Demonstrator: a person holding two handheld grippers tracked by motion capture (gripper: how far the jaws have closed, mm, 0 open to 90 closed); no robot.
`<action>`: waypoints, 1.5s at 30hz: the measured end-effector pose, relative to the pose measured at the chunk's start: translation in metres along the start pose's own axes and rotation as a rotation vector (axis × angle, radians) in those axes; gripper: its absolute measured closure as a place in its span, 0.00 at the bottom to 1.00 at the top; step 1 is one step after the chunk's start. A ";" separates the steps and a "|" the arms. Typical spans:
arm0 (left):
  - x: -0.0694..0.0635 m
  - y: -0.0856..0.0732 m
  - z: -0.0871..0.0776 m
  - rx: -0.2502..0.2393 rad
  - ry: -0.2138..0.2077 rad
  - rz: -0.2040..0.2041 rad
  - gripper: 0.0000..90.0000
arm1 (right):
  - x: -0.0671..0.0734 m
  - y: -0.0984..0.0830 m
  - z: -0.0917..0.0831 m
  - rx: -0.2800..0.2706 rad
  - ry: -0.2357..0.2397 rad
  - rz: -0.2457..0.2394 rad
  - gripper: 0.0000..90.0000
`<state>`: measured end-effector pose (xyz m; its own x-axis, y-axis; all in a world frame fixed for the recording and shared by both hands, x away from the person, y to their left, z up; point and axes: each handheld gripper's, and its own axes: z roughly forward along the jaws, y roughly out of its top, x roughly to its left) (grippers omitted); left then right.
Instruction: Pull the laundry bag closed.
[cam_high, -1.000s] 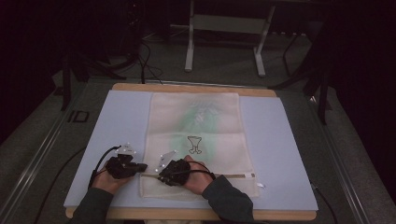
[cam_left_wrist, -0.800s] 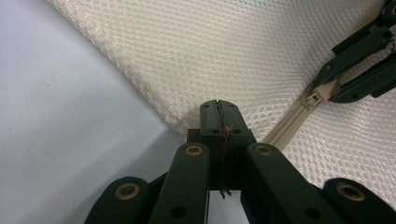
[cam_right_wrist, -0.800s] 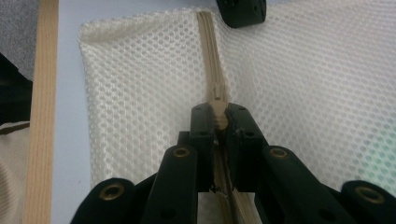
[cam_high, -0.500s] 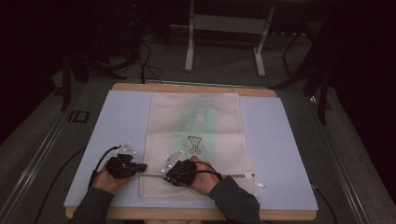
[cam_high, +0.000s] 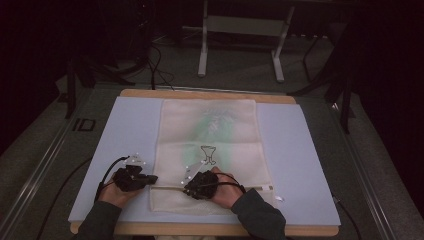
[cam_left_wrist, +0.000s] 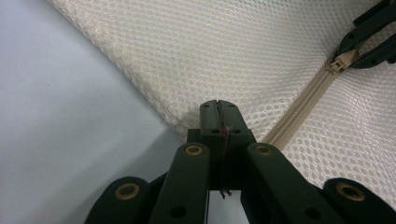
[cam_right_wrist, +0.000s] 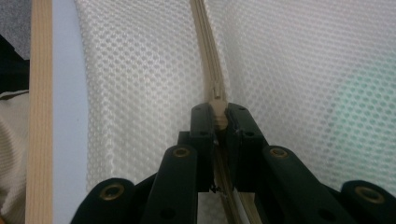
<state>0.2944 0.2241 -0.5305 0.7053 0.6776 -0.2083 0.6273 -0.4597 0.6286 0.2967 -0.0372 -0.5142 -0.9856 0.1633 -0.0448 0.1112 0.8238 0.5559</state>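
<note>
Cream honeycomb-mesh bag (cam_high: 210, 135), flat at frame centre. Left tongs (cam_left_wrist: 218, 111) pressed together, pinching its corner; right tongs (cam_right_wrist: 218, 122) pinch the beige zipper slider (cam_right_wrist: 218, 111).

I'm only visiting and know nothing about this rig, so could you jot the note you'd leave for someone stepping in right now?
Left hand-held gripper: shut on the corner edge of the mesh laundry bag, at the zipper's end.
Right hand-held gripper: shut on the zipper slider, partway along the track near the bag's front edge.
The bag lies flat on the blue mat.
Done: bag pinned, slider gripped.
Left: probably run the slider on along the zipper, then let go. Which side of the slider is closed is hard to tell.
</note>
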 end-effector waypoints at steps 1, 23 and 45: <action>0.000 0.000 0.000 0.000 -0.001 0.000 1.00 | 0.000 -0.001 -0.001 0.002 -0.002 -0.004 0.91; 0.000 0.000 0.000 0.000 -0.001 -0.001 1.00 | -0.004 -0.019 -0.017 0.027 -0.022 -0.002 0.91; 0.000 0.000 0.000 0.000 0.000 -0.001 1.00 | -0.008 -0.038 -0.032 0.043 -0.038 0.018 0.91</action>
<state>0.2943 0.2241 -0.5305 0.7042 0.6785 -0.2089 0.6285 -0.4589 0.6280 0.2965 -0.0874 -0.5087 -0.9778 0.1984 -0.0671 0.1353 0.8429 0.5208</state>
